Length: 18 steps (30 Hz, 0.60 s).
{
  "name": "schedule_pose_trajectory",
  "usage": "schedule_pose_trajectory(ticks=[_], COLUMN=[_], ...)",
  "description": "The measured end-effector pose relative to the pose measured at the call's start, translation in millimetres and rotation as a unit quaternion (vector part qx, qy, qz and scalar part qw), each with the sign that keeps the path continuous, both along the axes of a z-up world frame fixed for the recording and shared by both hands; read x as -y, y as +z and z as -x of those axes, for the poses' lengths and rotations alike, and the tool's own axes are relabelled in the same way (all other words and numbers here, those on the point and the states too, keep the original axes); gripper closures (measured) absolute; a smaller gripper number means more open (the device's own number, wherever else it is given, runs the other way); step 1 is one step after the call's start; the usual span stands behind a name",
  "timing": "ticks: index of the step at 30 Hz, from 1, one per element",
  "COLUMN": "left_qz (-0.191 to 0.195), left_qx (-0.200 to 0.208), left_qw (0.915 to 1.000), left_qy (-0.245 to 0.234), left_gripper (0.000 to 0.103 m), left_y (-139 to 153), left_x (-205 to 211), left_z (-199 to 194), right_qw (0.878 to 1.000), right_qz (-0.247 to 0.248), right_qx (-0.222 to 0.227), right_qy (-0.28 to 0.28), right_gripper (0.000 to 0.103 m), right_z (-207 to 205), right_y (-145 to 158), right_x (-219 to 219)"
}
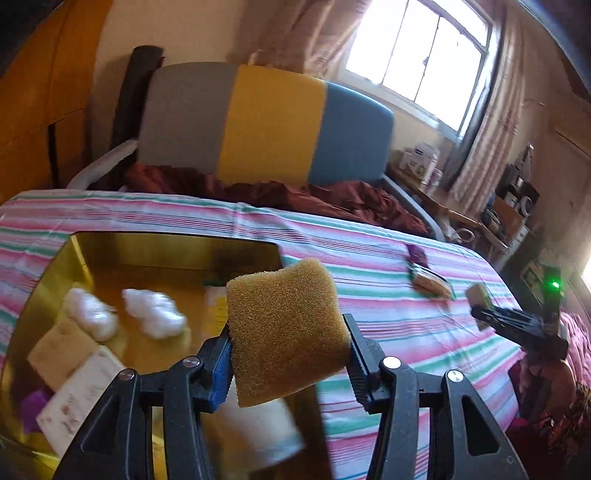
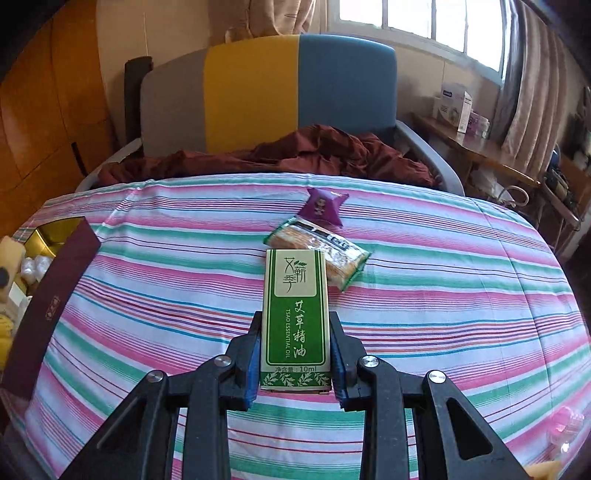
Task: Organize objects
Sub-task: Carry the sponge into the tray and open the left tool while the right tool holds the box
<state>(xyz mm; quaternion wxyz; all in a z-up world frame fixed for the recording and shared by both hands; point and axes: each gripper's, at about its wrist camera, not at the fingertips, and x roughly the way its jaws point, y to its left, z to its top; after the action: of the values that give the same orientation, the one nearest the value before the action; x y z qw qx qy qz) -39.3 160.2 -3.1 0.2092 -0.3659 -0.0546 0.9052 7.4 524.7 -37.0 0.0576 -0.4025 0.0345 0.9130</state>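
Gripping sponge (image 1: 286, 330) and green box (image 2: 295, 321).

A chair (image 2: 258, 96) with grey, yellow and blue panels stands at the table's far side, a maroon cloth (image 2: 295, 155) heaped on it. Far right, a window (image 2: 424, 26), curtains (image 2: 532, 99) and a shelf (image 2: 476, 147).

Upper right of both views: a bright barred window (image 2: 424, 22) flanked by pale patterned curtains (image 2: 532, 96); at centre, a headboard (image 2: 269, 92) in grey, yellow and blue panels; below it, crumpled maroon bedding (image 2: 314, 155) and a striped sheet (image 2: 443, 280); at left, orange wooden panelling (image 2: 48, 118); at right, a cluttered wooden shelf (image 2: 476, 147).
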Motion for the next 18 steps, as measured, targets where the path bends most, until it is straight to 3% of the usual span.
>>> schedule_pose_trajectory(ticks=[4,8,11,14,18], left_qz=[0.009,0.031,0.016,0.014,0.039], left_qx=[0.021,0.057,0.082,0.085,0.088], left_qw=[0.9994,0.9975,0.9959,0.9958,0.9948], left_qy=[0.024,0.030,0.035,0.029,0.033], left_gripper=[0.050,0.050,0.050,0.048,0.045], left_y=[-6,-19,-29,-32,-32], left_x=[26,43,53,57,54], left_z=[16,33,40,39,34], right_qw=[0.999,0.998,0.996,0.994,0.991], right_qz=[0.036,0.035,0.045,0.060,0.073], right_qx=[-0.005,-0.018,-0.030,-0.042,-0.043], right_qy=[0.015,0.046,0.066,0.086,0.107], right_gripper=[0.072,0.072,0.072,0.072,0.072], right_z=[0,-2,-4,-6,-5], right_y=[10,24,34,41,42], right_x=[21,58,83,105,132])
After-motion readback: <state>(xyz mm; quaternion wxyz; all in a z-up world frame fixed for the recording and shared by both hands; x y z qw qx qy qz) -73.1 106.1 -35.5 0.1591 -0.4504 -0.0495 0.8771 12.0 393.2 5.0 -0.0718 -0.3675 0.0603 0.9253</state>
